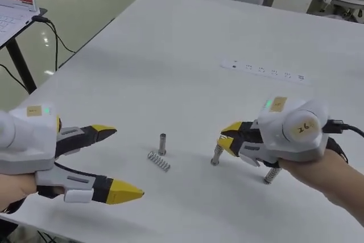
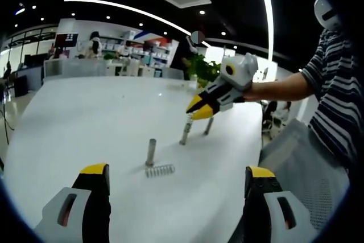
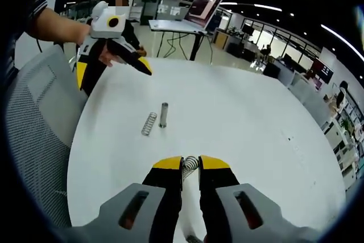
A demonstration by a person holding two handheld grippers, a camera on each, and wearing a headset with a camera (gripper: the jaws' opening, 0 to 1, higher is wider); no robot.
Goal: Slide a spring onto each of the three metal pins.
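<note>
Standing straight up on the white desk (image 1: 170,55) is a bare metal pin (image 1: 162,143). A loose spring (image 1: 158,161) lies flat just beside it. The right gripper (image 1: 223,139) has its fingers almost shut, pinching a second spring (image 3: 190,162) on top of another pin (image 1: 216,156). A third spring (image 1: 273,174) sits around a third pin (image 1: 267,181). The left gripper (image 1: 128,162) hovers with its fingers wide open, holding nothing.

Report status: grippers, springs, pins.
Left gripper open, clear of work. Right gripper shut on a coiled steel spring at a short metal pin. Loose spring lying beside bare upright pin. Nothing in the way.
</note>
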